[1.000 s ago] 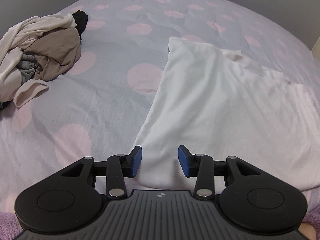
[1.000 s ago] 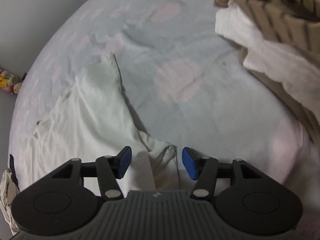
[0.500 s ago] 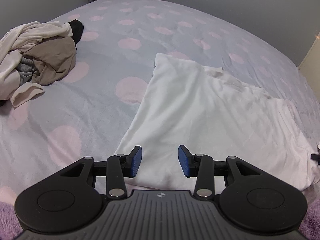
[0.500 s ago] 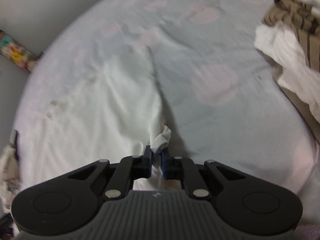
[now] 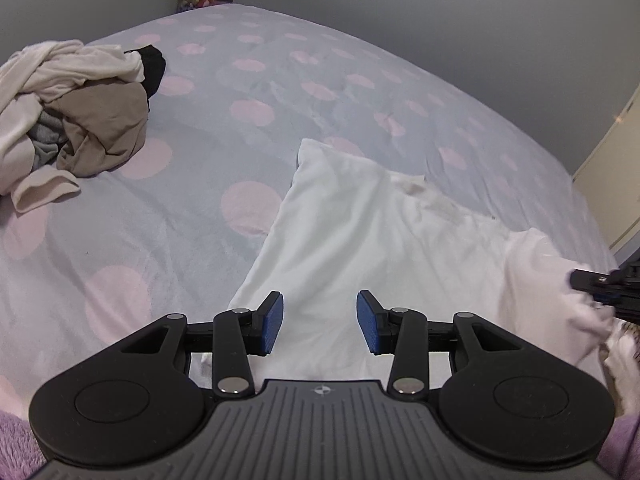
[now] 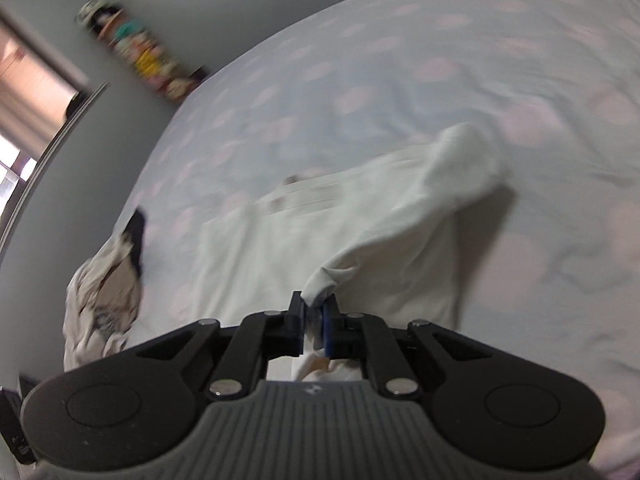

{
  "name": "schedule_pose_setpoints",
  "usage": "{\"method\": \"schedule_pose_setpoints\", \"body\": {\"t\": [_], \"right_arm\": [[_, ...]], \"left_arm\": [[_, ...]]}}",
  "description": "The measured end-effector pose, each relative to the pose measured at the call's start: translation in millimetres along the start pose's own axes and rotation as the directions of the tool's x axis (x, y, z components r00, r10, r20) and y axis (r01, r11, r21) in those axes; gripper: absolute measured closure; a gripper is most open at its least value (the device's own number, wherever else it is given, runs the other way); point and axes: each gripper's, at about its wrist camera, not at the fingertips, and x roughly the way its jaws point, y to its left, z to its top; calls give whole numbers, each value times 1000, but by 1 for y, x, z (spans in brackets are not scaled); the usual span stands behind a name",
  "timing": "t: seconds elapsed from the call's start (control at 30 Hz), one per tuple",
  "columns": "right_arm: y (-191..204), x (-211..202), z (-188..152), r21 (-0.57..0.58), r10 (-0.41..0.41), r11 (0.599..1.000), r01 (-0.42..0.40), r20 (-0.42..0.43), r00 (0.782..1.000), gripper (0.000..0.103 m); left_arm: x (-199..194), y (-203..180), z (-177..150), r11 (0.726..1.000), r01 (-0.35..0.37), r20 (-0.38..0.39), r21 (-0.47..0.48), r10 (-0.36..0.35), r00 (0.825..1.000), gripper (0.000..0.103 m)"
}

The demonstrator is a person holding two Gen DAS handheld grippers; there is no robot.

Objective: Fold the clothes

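Right gripper [image 6: 314, 326] lifted white shirt [image 5: 360, 232] edge.

Each camera sits just behind its own gripper and looks forward and down over the bed [image 5: 280, 92]. Both views share the white garment [image 5: 360, 232] and the clothes pile [image 6: 104, 280]; the right view is blurred and tilted.

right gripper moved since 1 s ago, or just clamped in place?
Yes. The right gripper, shut on the white shirt's sleeve, has lifted it off the polka-dot bedspread and swung toward the clothes pile.
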Motion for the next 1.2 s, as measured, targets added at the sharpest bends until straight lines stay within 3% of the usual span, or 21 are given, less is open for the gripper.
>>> {"method": "schedule_pose_setpoints", "body": {"t": [0.3, 0.53, 0.93, 1.07, 1.13, 1.2], "right_arm": [[112, 71, -18, -161, 104, 979, -128, -150, 983, 93], [167, 147, -48, -204, 103, 966, -162, -275, 956, 93], [176, 225, -72, -156, 62, 979, -128, -373, 926, 89], [168, 219, -67, -110, 104, 982, -154, -367, 924, 86], [164, 204, -59, -94, 131, 981, -171, -334, 933, 70], [158, 182, -49, -96, 147, 979, -181, -284, 948, 68]], "left_arm": [[3, 38, 15, 996, -27, 10, -87, 27, 1000, 66], [12, 61, 18, 991, -47, -22, -126, 44, 999, 66], [38, 80, 15, 984, -80, -107, -162, 63, 992, 66], [33, 79, 16, 982, -79, -102, -172, 62, 993, 64], [27, 77, 16, 981, -75, -93, -177, 60, 994, 63], [21, 71, 16, 983, -62, -83, -171, 48, 995, 59]]}}
